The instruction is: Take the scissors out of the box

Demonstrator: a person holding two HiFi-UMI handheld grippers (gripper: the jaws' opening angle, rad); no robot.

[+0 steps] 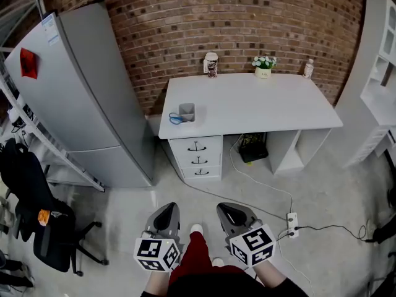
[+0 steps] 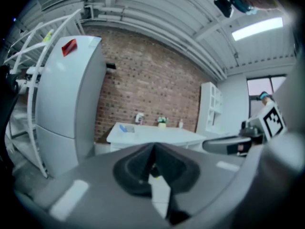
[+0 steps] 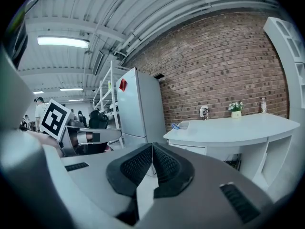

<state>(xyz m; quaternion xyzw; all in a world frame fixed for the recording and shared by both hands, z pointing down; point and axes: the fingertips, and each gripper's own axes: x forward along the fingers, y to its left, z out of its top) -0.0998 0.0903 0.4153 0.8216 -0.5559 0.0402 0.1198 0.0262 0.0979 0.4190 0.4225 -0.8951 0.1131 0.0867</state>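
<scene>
- Distance is the first hazard: the scissors sit in a small grey box at the near left corner of the white desk, well apart from both grippers, and a cable with a power strip lies on the floor between the person and the desk. A foot could catch on it during the approach.
- Box and scissors stand close to the desk's left edge. A push from the right during the grab could slide the light box off onto the floor beside the fridge.
- Blue handles stick out of the box on its left side. How deep the blades sit cannot be told, so a pull at a slant may drag or tip the box along with them, unless the other gripper steadies it.
- Reaching in with the jaws together would only knock the handles; they need to part first.
- Left gripper: jaws pressed together, nothing between the pads, touching nothing, held low in front of the person.
- Right gripper: jaws likewise together and empty, just beside the left one and aimed toward the desk.
</scene>
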